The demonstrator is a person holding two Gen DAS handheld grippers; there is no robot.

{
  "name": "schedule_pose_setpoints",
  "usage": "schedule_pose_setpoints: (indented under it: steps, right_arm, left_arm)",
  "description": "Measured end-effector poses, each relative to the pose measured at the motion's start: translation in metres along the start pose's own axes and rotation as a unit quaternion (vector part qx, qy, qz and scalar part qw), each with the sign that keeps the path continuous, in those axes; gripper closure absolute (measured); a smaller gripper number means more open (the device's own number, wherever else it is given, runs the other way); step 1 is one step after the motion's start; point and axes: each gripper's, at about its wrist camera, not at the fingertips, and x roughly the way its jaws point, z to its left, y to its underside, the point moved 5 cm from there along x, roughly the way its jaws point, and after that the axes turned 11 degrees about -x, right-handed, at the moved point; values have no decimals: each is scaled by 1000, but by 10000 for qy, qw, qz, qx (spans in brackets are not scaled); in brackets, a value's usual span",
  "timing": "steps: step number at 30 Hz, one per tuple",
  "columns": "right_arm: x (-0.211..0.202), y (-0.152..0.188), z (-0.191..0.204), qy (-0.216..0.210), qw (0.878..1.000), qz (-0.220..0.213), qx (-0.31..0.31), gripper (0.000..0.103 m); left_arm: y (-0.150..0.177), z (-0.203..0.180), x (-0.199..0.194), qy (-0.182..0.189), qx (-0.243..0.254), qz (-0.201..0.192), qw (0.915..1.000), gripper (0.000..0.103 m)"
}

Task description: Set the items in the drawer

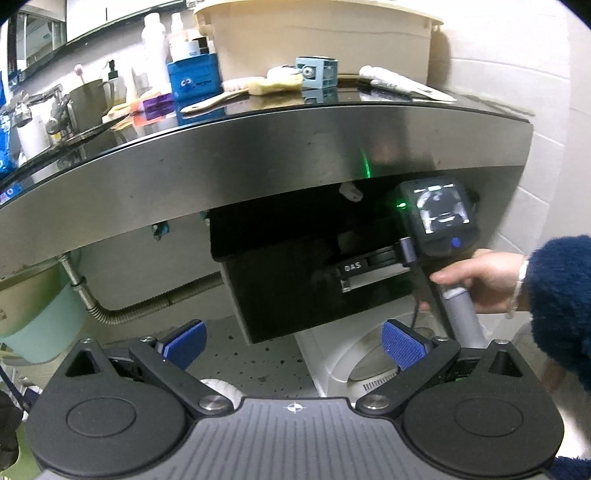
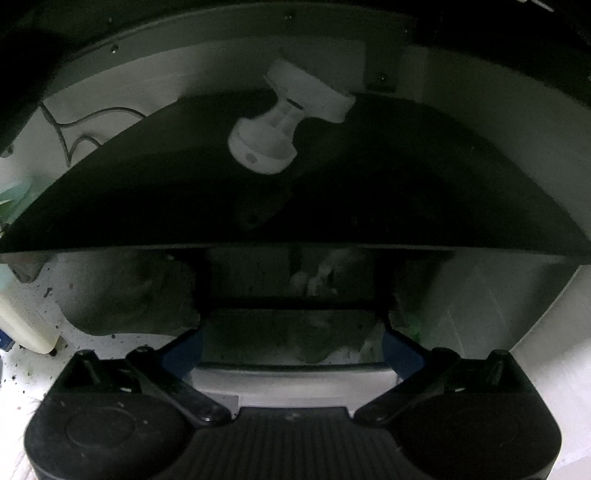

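A black drawer box [image 1: 295,284] hangs under a steel-fronted counter [image 1: 258,147]. My left gripper [image 1: 293,345] is open and empty, below and in front of the drawer. The right gripper device [image 1: 439,221], held in a hand, is up against the drawer's front right. In the right wrist view my right gripper [image 2: 293,354] is open with its blue pads either side of the drawer's glossy front [image 2: 295,199]; nothing is between them. On the countertop lie a brush [image 1: 221,99], a sponge [image 1: 275,86], a blue-grey block [image 1: 317,72] and a white tube [image 1: 391,83].
A beige tub [image 1: 317,33], bottles [image 1: 155,40], a blue box [image 1: 192,75] and a steel cup [image 1: 88,103] stand on the counter. A flexible hose [image 1: 147,306] runs under it. A white fitting [image 2: 284,122] hangs above the drawer. A toilet [image 1: 362,354] stands below.
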Motion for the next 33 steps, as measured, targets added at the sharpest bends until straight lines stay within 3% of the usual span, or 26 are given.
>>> schedule_pose_setpoints:
  steps: [5,10,24,33]
  right_arm:
    - [-20,4,3,-186,9997,147,-19,0]
    - [-57,6,5,-18,9999,4,-157,0]
    - [-166,16,-25,294,9991,77,307,1]
    - [-230,18,-32,391,9978,-105,521,1]
  left_arm:
    - [-1,2,3,33,-63,66,10000,1]
    - [-4,1,1,9,-1,-14,10000,1]
    - [-21,15,-1,72,-353,66,9993,1]
    - [-36,19,-11,106,-498,68,9987,1]
